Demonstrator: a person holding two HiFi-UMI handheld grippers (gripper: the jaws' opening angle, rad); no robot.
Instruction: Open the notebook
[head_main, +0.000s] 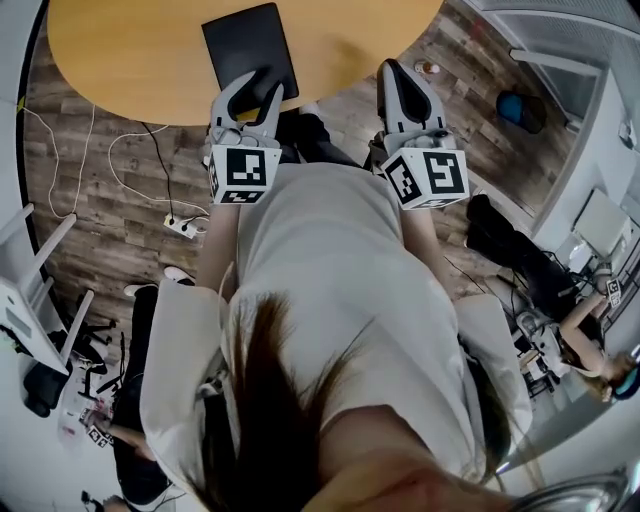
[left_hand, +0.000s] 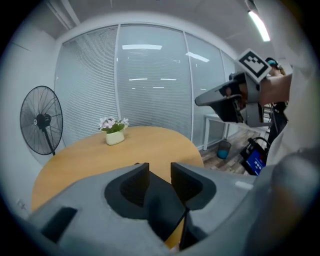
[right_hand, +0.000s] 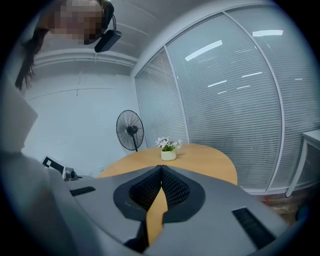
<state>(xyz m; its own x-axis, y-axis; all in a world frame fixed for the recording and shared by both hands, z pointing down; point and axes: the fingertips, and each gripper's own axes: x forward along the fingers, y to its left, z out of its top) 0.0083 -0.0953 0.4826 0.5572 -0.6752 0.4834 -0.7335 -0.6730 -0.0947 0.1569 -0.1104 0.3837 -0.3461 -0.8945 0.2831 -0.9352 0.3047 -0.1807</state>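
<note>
Office room with a glass wall and blinds, wood-plank floor, and a round wooden surface (head_main: 130, 60) in front of the person. The black notebook (head_main: 245, 45) lies closed and flat on the surface, close to its near edge. A small flower pot (left_hand: 114, 135) stands further back on the surface, well apart from the notebook. A standing fan (left_hand: 41, 121) is off to the side.

The left gripper (head_main: 262, 88) is over the notebook's near edge, tilted down, with its jaws apart. The left gripper view shows the dark cover in the gap below them, and the pads are not pressing on it. The right gripper (head_main: 393, 68) is beside the surface edge over the floor, off to the right of the notebook. Its jaws are together with nothing between them.

Step in hand, as a judgement: getting the left gripper onto the cover edge. To do it well:
- Come in low and nearly flat, one jaw under the cover only and the other on top, so it doesn't bite the whole page block.
- The spine side can't be told from these views, so find the free edge before closing.
- The notebook is likely to slide on the smooth wood, and the closed right gripper could press on the far part to pin it.
- Swing the cover in an arc about the spine, don't pull straight up.
- Keep it from dragging off the near edge.
</note>
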